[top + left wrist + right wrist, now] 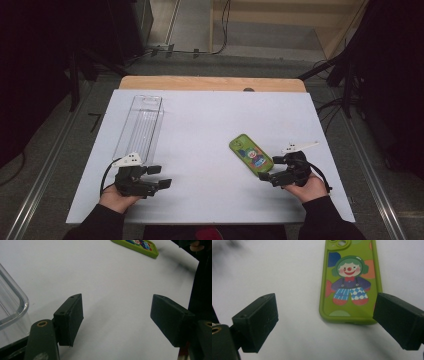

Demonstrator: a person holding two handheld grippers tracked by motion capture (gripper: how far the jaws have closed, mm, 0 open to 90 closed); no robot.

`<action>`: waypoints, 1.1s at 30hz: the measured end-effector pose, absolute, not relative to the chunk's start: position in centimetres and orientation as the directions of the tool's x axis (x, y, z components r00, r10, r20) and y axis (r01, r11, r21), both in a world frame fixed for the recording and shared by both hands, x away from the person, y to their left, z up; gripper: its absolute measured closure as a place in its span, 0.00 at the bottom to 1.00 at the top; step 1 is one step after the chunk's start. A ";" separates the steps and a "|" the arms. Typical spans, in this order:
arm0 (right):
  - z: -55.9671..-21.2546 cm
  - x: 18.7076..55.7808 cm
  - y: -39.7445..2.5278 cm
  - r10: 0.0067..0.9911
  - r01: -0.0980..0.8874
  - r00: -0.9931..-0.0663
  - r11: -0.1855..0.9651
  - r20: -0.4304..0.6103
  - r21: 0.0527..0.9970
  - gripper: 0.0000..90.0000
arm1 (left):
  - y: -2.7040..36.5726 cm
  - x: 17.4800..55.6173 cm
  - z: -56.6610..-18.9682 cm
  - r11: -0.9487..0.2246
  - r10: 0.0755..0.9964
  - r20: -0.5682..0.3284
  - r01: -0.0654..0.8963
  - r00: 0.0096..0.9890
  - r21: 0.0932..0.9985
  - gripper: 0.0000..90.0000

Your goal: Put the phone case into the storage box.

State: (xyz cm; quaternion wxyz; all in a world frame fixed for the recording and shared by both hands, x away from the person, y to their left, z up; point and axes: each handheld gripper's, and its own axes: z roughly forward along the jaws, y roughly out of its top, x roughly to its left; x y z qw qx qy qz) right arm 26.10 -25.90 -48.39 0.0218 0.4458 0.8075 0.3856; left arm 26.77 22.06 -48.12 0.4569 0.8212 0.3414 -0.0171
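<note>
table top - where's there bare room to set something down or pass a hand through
Widest bare patch: the middle of the white table, between the clear plastic bin and the green phone case. The far right corner and the near edge between the left gripper and right gripper are also bare. It is crowded where the right gripper meets the case.

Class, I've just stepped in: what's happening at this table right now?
A person sits at a white table with a handheld gripper in each hand. The right gripper is open, right at the near end of a green phone case lying flat, not yet gripping it. The left gripper is open and empty, beside the near end of a clear plastic bin.
</note>
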 end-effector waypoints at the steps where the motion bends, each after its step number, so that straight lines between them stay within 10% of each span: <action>1: -48.3 26.2 -25.9 0.737 0.700 -0.604 0.307 0.305 0.644 0.05 | 22.0 26.8 -48.1 -0.347 0.546 -0.340 0.576 0.766 0.740 0.30; 33: -47.6 31.0 -24.3 0.733 0.680 -0.622 0.331 0.275 0.655 0.05 | 22.1 26.8 -48.1 -0.342 0.547 -0.344 0.579 0.763 0.740 0.30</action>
